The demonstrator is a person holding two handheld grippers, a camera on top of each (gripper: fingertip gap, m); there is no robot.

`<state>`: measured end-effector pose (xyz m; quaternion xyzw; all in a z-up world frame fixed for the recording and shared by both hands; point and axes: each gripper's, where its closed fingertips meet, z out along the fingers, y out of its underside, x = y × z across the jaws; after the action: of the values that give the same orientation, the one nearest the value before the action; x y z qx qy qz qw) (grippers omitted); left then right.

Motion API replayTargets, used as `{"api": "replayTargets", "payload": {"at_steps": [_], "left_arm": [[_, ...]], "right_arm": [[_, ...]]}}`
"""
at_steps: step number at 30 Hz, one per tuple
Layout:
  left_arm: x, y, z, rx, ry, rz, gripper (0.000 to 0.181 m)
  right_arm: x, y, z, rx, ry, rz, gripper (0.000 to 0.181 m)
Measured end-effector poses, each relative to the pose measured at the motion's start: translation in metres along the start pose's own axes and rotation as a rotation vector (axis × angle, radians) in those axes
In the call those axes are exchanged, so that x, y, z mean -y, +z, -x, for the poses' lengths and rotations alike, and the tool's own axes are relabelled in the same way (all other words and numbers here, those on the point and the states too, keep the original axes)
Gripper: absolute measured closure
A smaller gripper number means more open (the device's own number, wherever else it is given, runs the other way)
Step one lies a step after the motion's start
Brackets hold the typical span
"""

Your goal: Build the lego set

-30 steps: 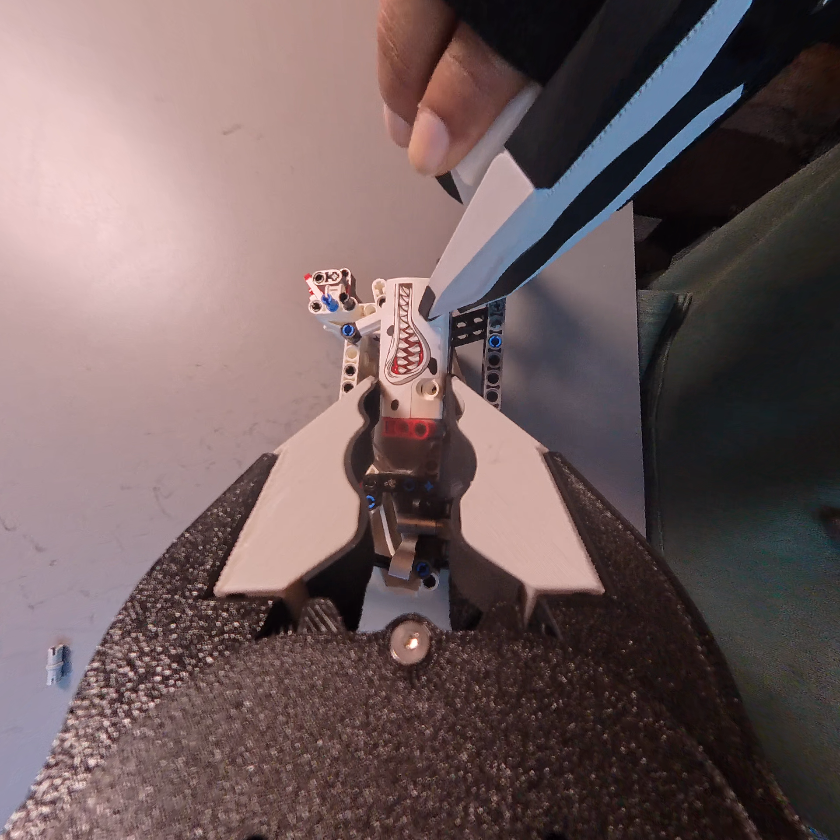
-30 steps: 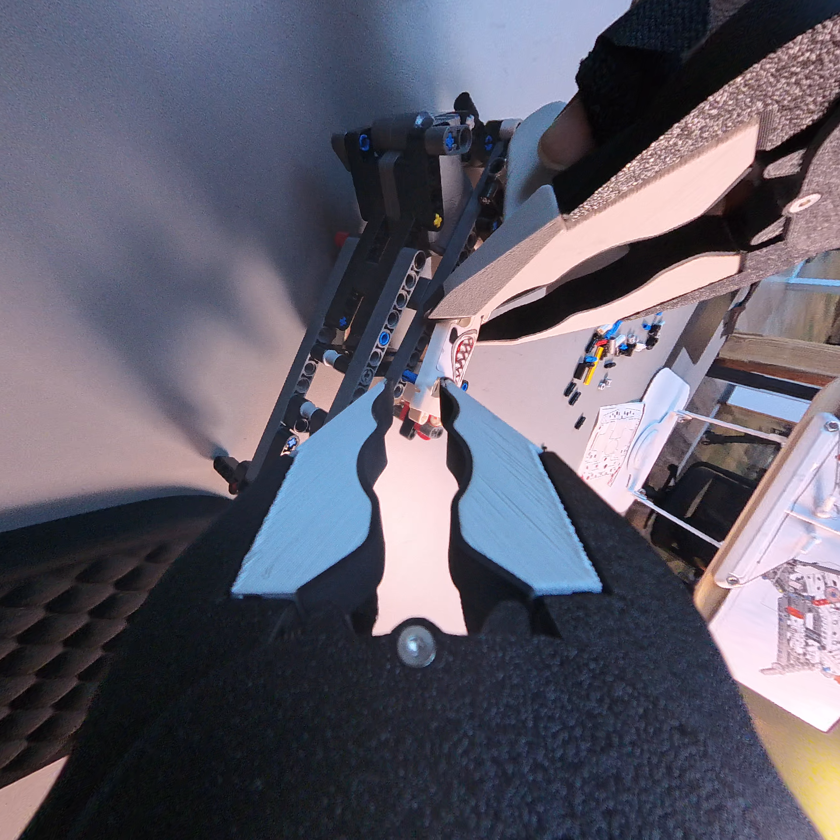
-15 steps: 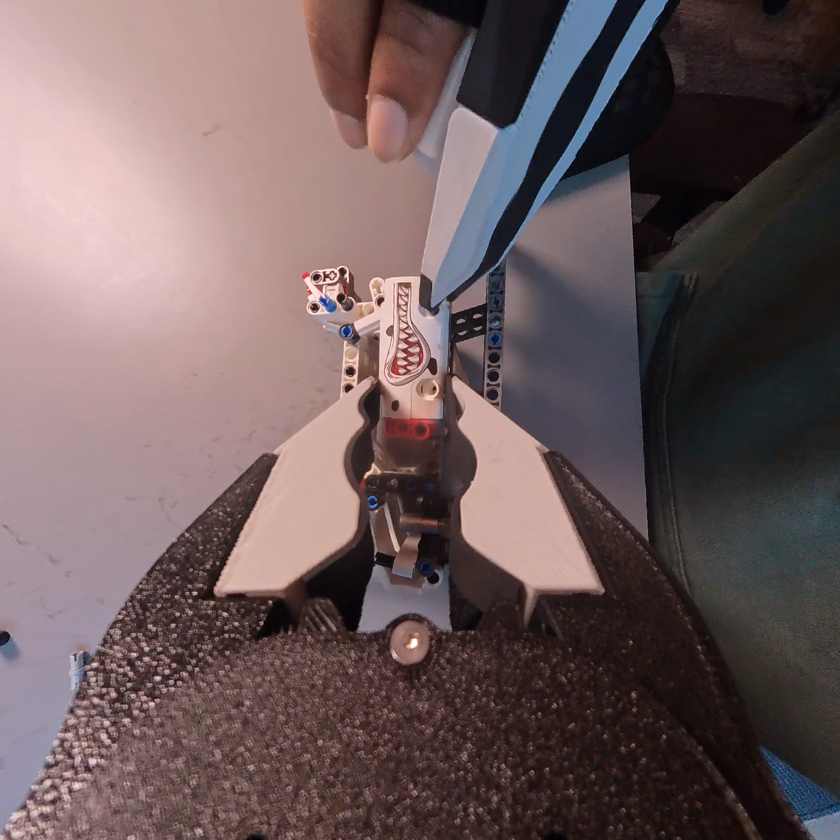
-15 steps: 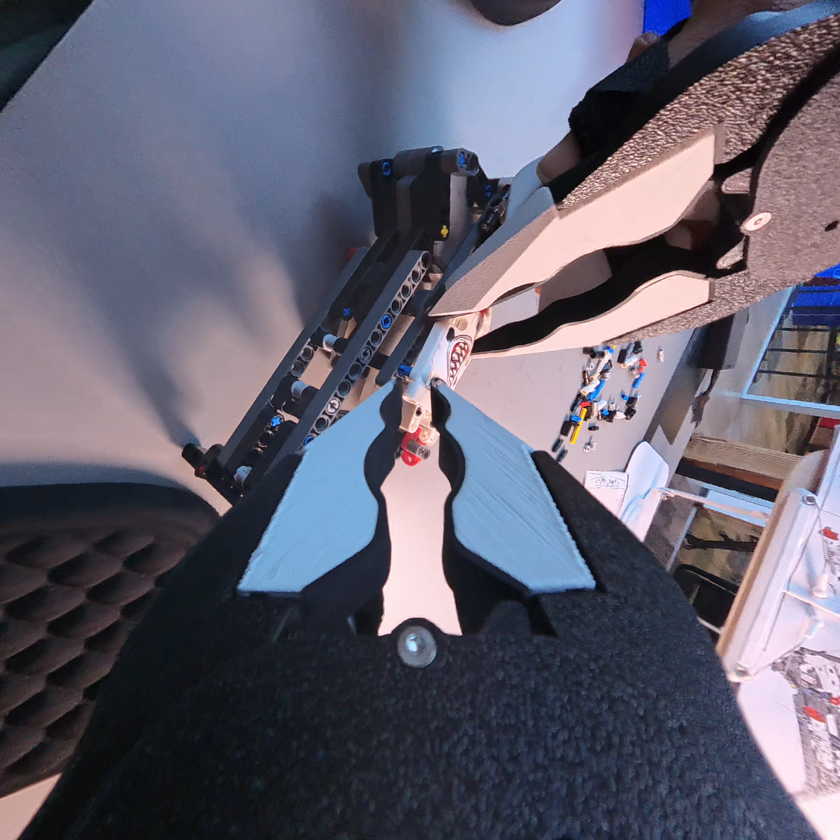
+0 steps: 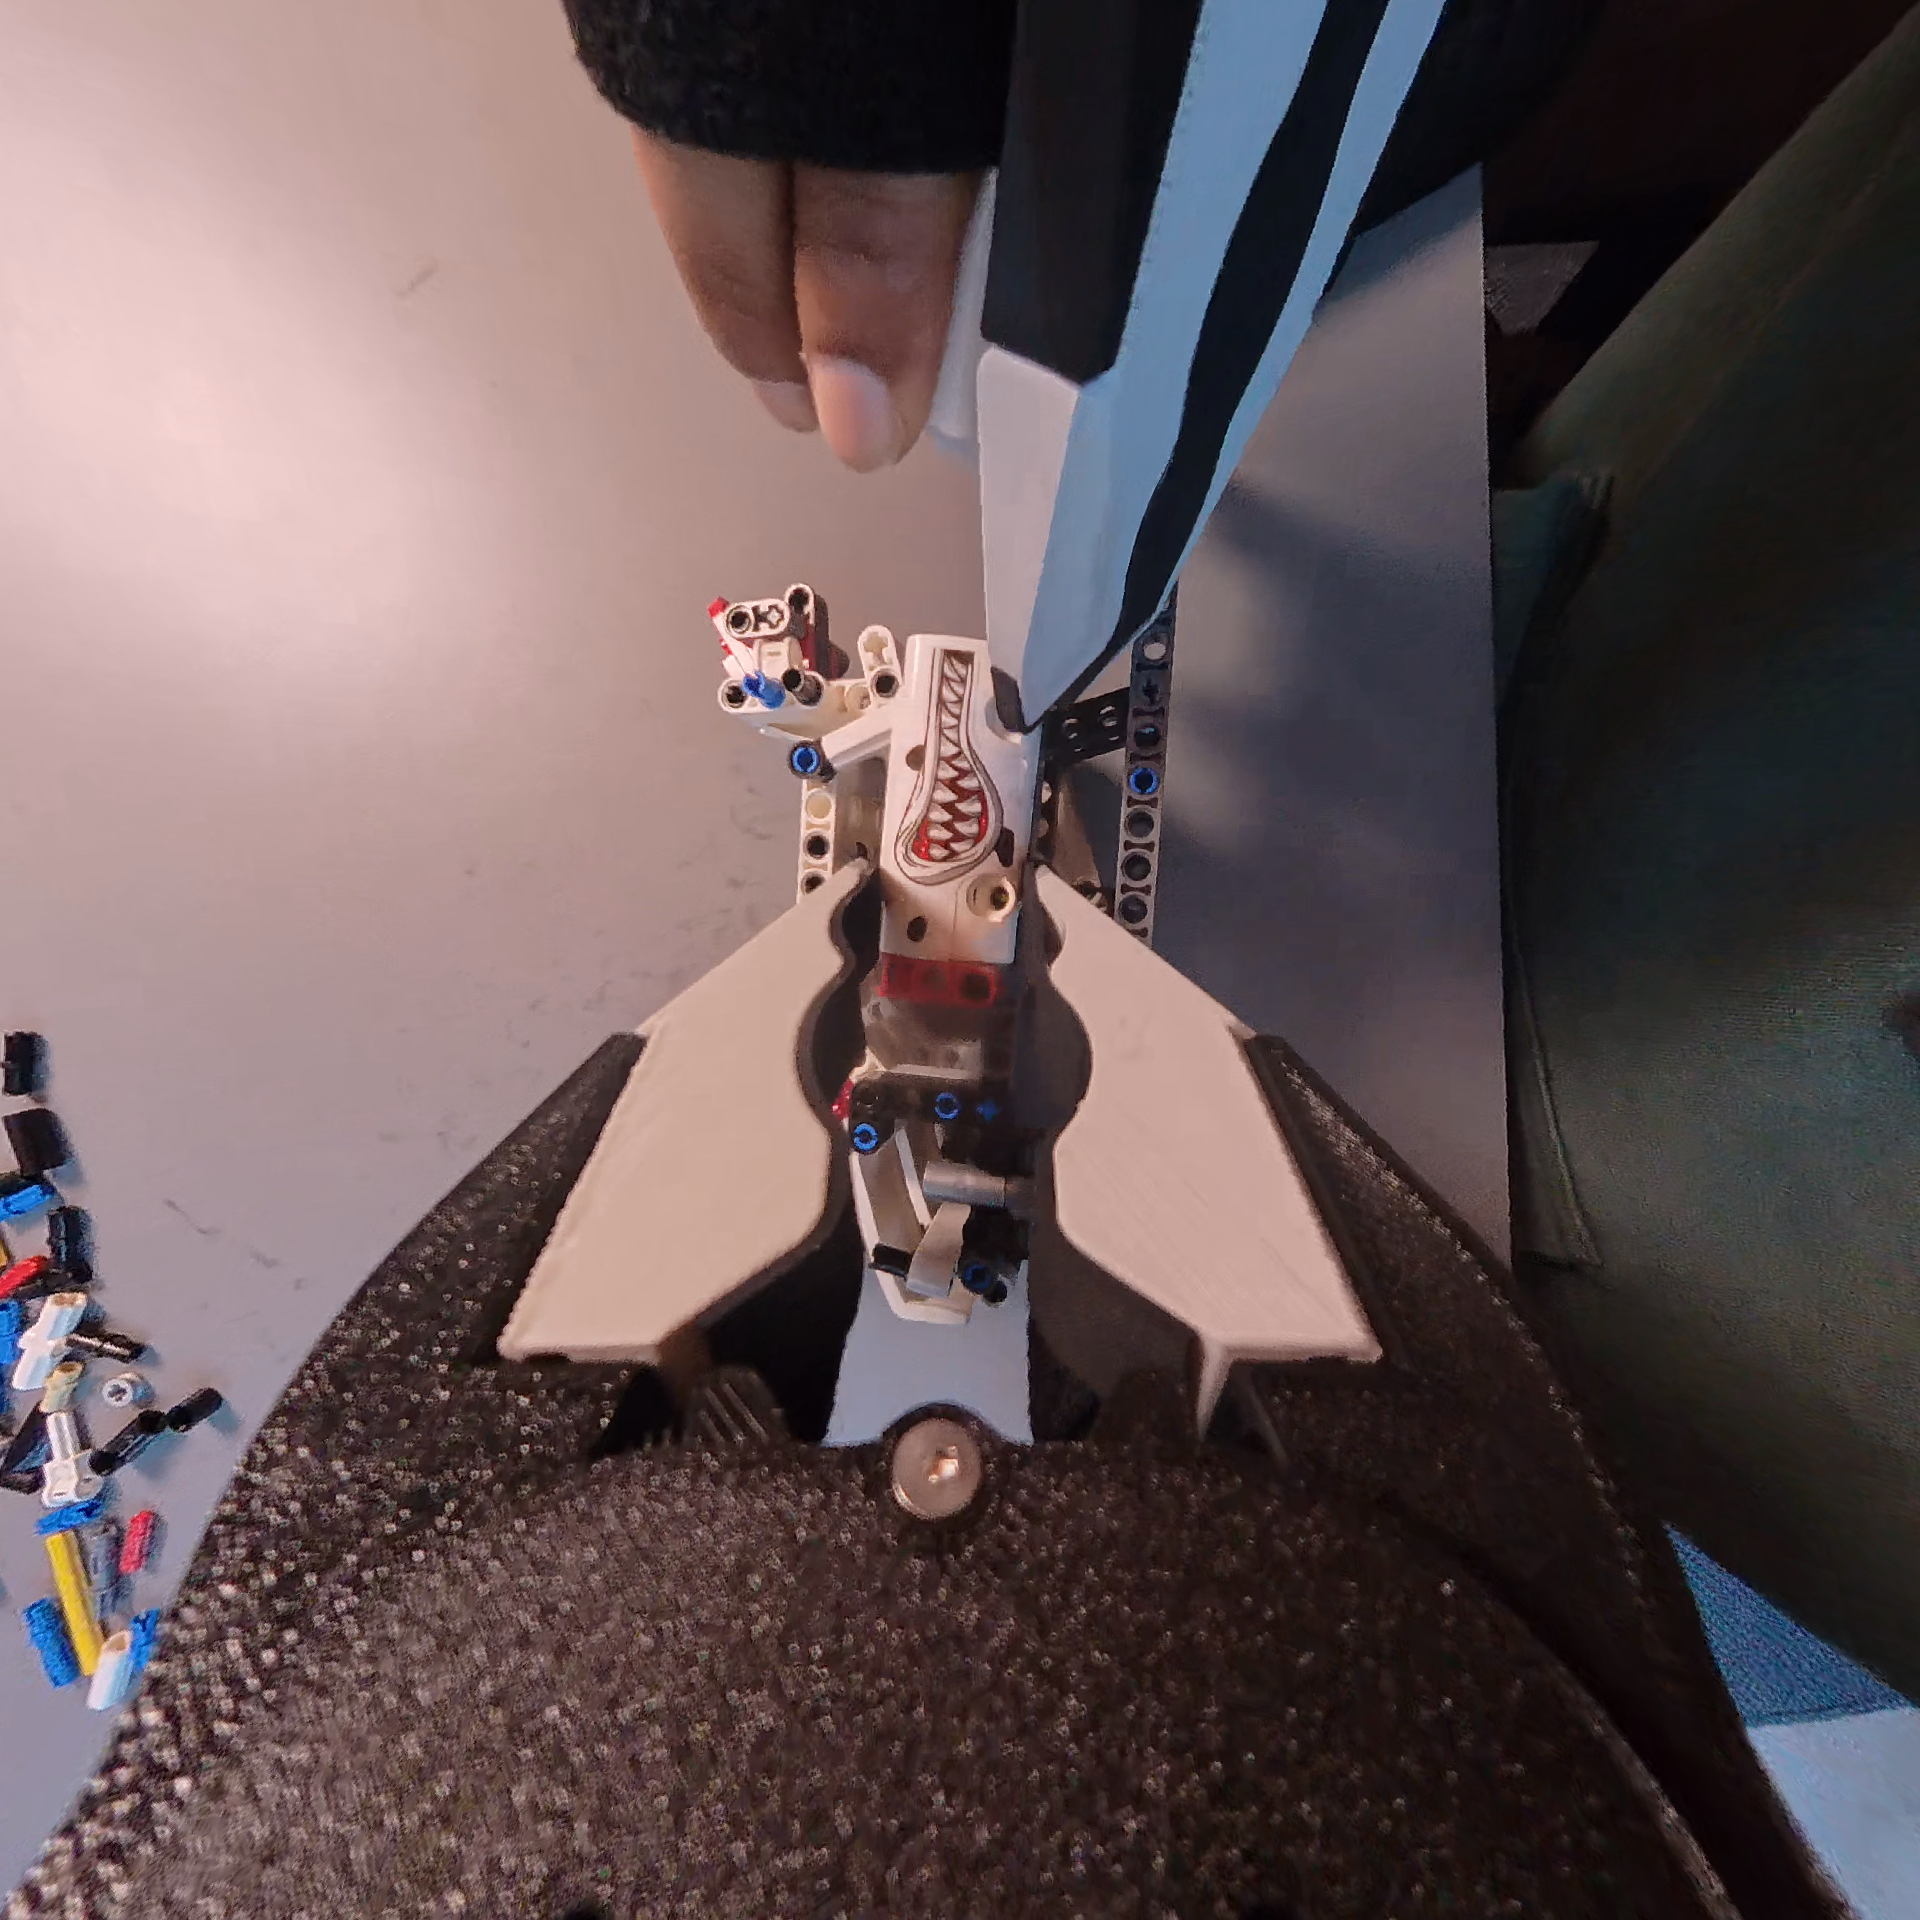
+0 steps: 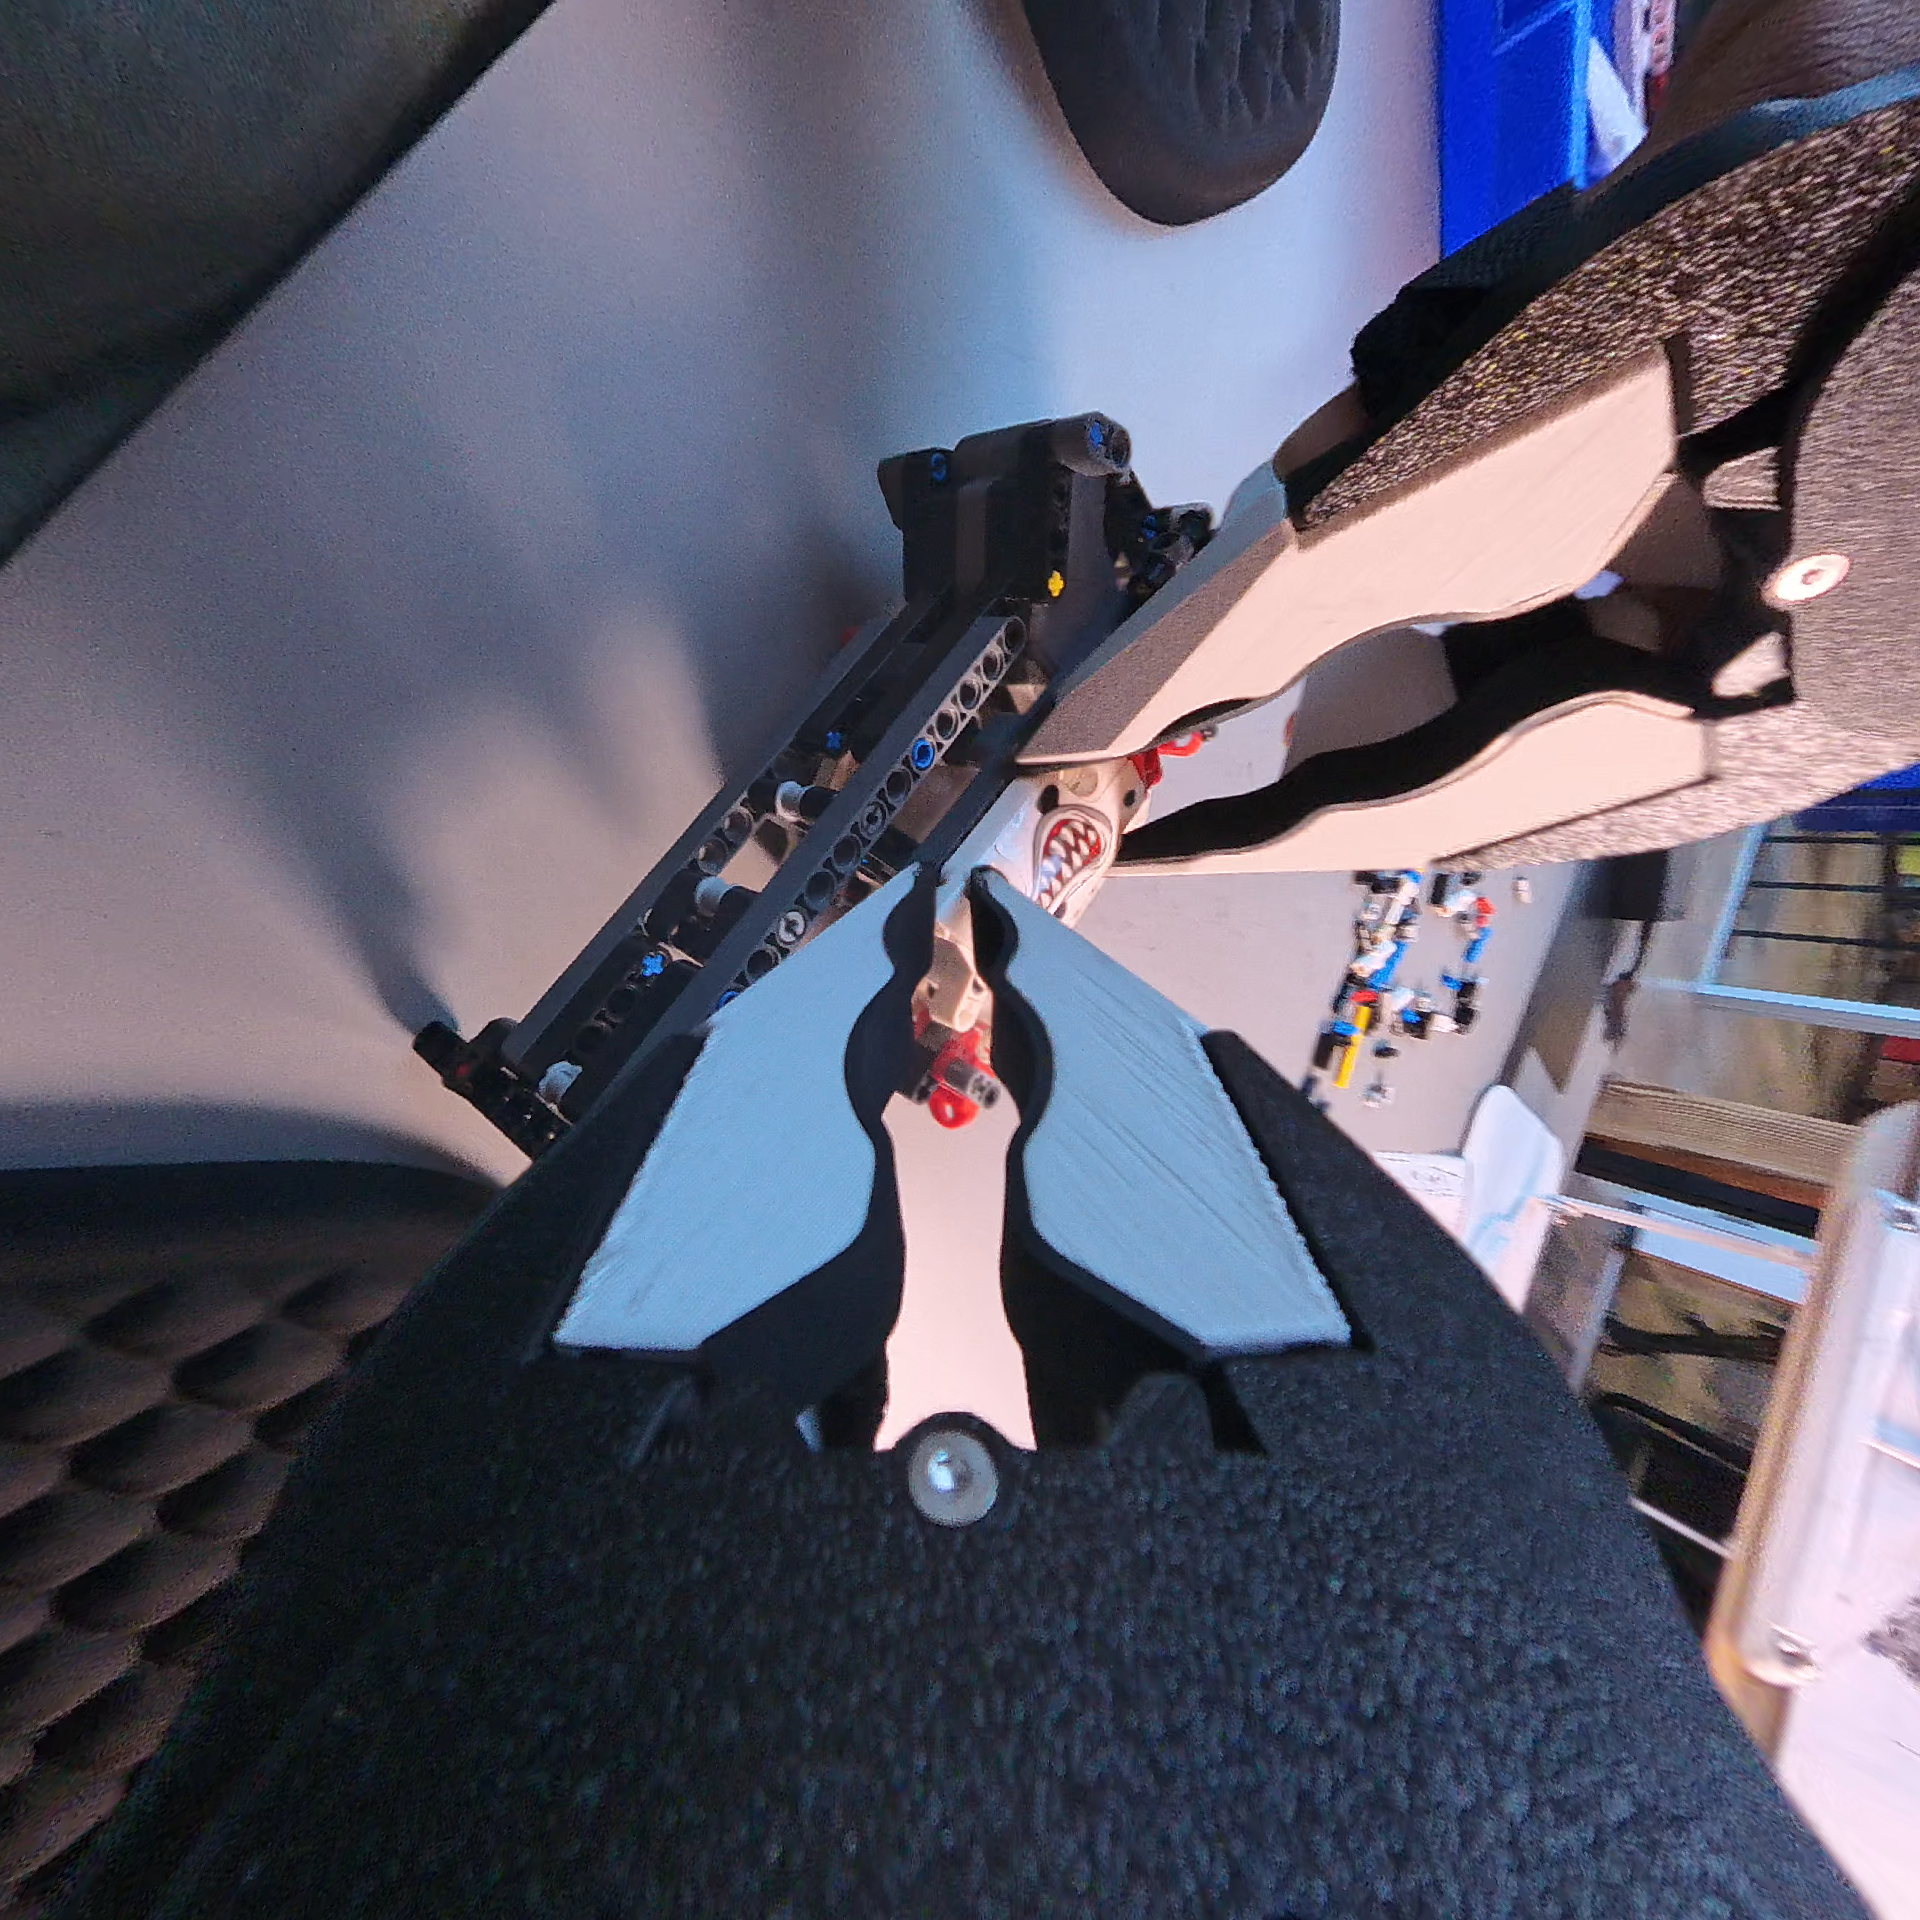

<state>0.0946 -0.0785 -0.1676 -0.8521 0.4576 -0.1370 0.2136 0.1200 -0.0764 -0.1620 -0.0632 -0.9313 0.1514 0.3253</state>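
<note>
The lego model [image 5: 951, 790] has a white panel with a red shark mouth, grey and black beams and blue pins. My left gripper [image 5: 945, 883] is shut on its body and holds it above the table. My right gripper [image 5: 1023, 707] comes down from above, a hand [image 5: 821, 312] on it. Its tips pinch a small black piece [image 5: 1003, 691] against the panel's upper right corner. In the right wrist view my right gripper [image 6: 951, 878] is nearly closed at the model's white edge [image 6: 956, 977]. The long grey beams [image 6: 914, 727] run up left, and the left gripper [image 6: 1070, 805] clamps the shark panel.
Loose small lego pieces [image 5: 62, 1351] lie on the light table at the left; they also show in the right wrist view [image 6: 1392, 977]. The table edge [image 5: 1486, 727] and dark green upholstery [image 5: 1714, 831] are on the right. A paper sheet [image 6: 1434, 1174] and a blue box [image 6: 1507, 104] lie beyond. Both grippers' tips are close together, under 4 cm apart.
My right gripper has swung from a slant to nearly upright over the model's top corner. The left gripper keeps its hold. The loose pieces have come into the left view.
</note>
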Motion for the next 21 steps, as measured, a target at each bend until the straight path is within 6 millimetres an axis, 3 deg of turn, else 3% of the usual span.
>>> {"api": "replayTargets", "payload": {"at_steps": [9, 15, 21], "left_arm": [[0.0, 0.0, -0.002, -0.033, -0.063, -0.005, 0.155], [-0.004, -0.002, -0.005, -0.039, -0.096, -0.055, 0.151], [-0.011, -0.011, 0.001, -0.043, -0.109, -0.112, 0.143]], "right_arm": [[0.002, 0.0, 0.002, 0.09, 0.11, -0.012, 0.174], [0.002, -0.021, -0.013, 0.058, 0.324, -0.075, 0.164], [-0.005, -0.015, -0.011, 0.13, 0.59, -0.052, 0.15]]}}
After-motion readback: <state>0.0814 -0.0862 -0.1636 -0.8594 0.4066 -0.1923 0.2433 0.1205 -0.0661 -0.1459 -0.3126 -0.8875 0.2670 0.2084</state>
